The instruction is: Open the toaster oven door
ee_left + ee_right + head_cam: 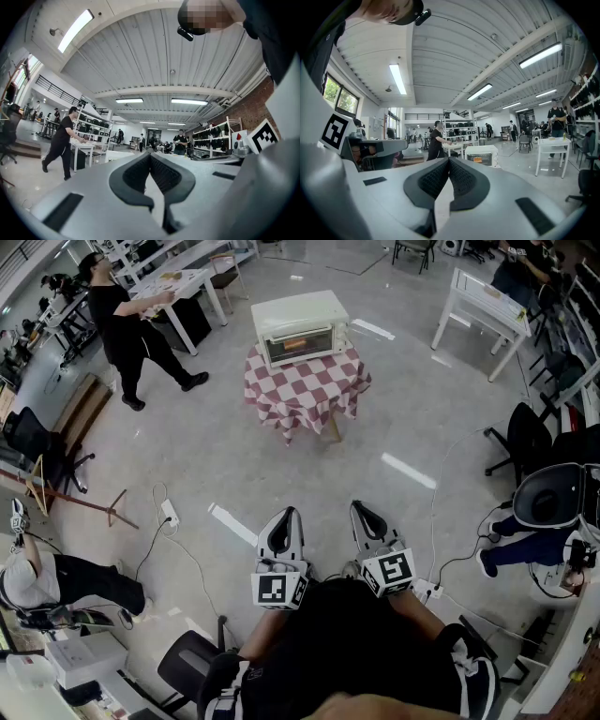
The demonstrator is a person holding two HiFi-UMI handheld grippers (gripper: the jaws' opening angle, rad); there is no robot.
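Observation:
A cream toaster oven (300, 326) stands with its door closed on a small table with a red and white checked cloth (309, 385), far ahead of me in the head view. It also shows small in the right gripper view as the toaster oven (482, 155) beyond the jaws. My left gripper (284, 517) and right gripper (364, 510) are held close to my body, well short of the table, both shut with nothing between the pads. The left gripper (150, 155) points across the hall, and the oven is not in its view.
A person in black (127, 315) stands left of the oven table by a white table (173, 287). Another white table (483, 306) is at the right. A power strip and cables (169, 514) lie on the floor. Office chairs (525, 442) and a seated person are at the edges.

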